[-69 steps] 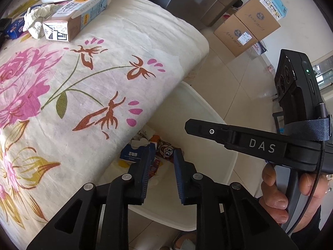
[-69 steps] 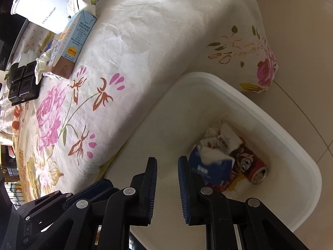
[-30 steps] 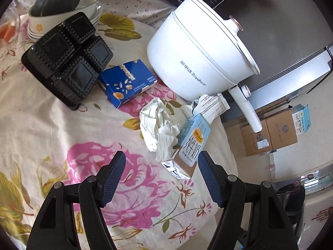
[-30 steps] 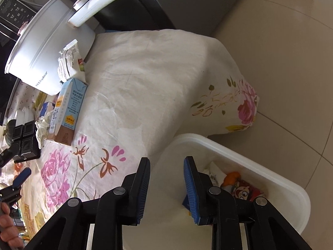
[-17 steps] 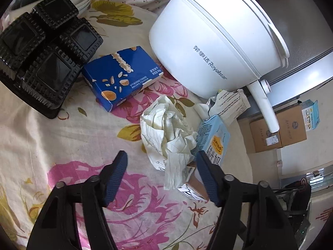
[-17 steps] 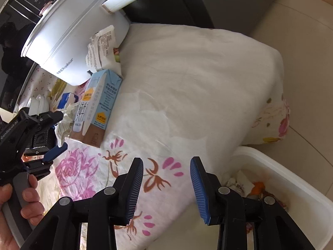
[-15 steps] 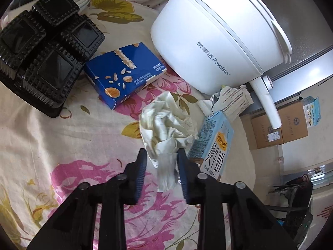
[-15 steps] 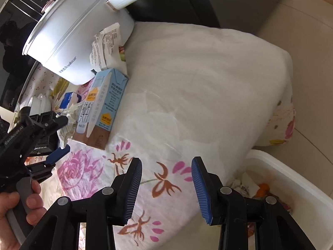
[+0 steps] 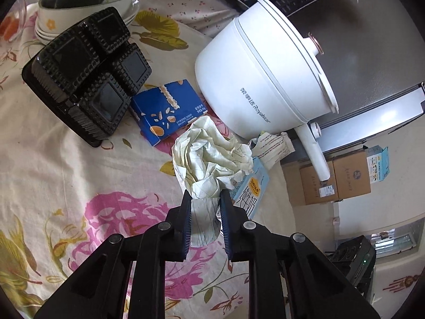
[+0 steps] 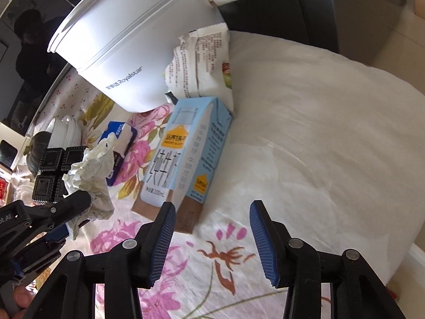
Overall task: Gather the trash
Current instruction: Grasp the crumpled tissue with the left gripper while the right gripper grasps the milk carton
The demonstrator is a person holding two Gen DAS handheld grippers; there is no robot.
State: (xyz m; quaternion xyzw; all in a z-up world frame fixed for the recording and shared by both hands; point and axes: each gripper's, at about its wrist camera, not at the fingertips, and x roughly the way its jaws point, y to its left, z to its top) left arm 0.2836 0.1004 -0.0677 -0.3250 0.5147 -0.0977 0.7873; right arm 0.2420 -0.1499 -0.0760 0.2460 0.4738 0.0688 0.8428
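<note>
A: Flowered cloth is covering the bench (image 9: 47,175), pink roses and olive leaves on cream, with a white cooking pot (image 9: 263,79) sitting at the far side.

B: And the trash?

A: A crumpled paper wad (image 9: 209,156) is lying near the middle, just this side of the pot. It is looking off-white, deeply creased, with thin dark lines across it, and one twisted tail is hanging toward the camera.

B: Is anything gripping it?

A: The left claw (image 9: 205,218) is clenching that tail; its blue pads are pressing the paper from both sides, having just been closing on it.

B: What is lying around the wad?

A: A pale blue milk carton (image 10: 183,159) with a brown base is lying on its side just right of it, touching or nearly so. A torn printed wrapper (image 10: 199,61) is leaning against the pot beyond the carton. A dark blue snack box (image 9: 167,111) is sitting to the far left, beside a black plastic tray (image 9: 85,74).

B: The other claw?

A: The right claw (image 10: 212,239) is hovering released, nothing between its pads, which have just been spreading, with the carton's brown end just beyond its left pad.
</note>
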